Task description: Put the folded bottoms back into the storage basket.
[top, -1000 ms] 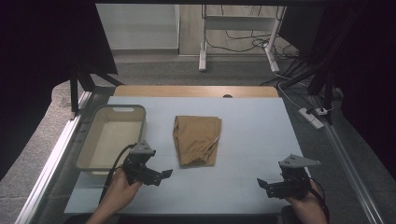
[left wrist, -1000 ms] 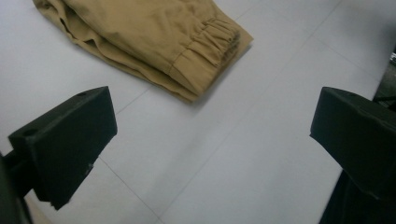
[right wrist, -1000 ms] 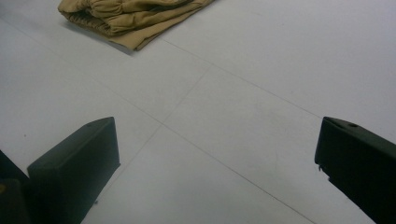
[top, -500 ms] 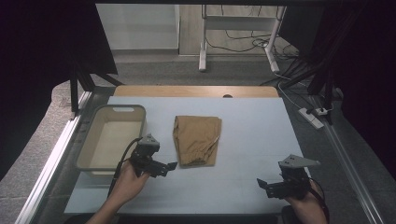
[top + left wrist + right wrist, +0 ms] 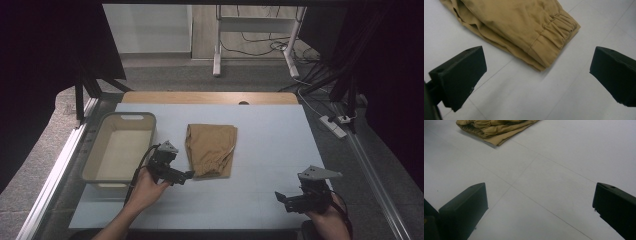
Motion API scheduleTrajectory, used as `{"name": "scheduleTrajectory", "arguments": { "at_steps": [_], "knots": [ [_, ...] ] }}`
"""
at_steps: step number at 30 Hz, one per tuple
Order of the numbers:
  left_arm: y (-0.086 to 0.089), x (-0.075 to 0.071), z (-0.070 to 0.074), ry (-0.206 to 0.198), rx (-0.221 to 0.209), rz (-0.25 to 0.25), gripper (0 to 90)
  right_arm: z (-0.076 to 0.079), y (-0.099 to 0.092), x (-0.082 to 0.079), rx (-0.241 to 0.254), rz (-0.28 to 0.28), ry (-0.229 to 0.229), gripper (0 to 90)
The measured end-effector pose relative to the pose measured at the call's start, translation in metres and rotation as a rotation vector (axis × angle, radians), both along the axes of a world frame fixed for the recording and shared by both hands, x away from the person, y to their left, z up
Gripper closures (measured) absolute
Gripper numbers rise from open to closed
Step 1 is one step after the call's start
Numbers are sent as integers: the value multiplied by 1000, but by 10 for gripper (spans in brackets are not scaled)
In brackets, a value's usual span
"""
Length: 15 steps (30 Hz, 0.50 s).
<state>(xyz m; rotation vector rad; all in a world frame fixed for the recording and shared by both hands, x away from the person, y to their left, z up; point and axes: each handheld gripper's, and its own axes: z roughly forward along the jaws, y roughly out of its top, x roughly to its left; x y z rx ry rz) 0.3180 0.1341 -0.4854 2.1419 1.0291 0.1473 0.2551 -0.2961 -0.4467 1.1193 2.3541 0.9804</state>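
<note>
High view: one folded cloth [image 5: 210,150] is lying mid-table [image 5: 280,150], one bin [image 5: 120,150] sitting left; cables trailing on the far floor. Left gripper [image 5: 186,175] is nearing the cloth [image 5: 519,30], jaws wide. Right gripper [image 5: 281,197], also wide, is hovering over bare table [image 5: 564,170].

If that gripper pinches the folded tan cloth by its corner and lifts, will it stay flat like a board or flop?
Probably flop: the folded tan garment shows soft creases and a gathered elastic hem, so it should drape and may unfold. It looks light, lying thin on the table. The open left gripper pushing it would likely bunch it rather than slide it whole.
</note>
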Motion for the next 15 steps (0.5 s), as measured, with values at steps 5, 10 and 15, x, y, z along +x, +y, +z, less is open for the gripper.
{"name": "scheduleTrajectory", "arguments": {
  "at_steps": [5, 10, 15],
  "knots": [
    [-6, 9, -5, 9, 4, 2, 0, 0, 0, 0, -5, 2, -1, 0],
    [-13, 20, -11, 12, 27, 16, 0, 0, 1, 0, -8, 4, -1, 0],
    [-21, 32, -13, 12, 52, 24, 0, 0, 1, 0, -11, 8, 0, 0]
  ]
}}
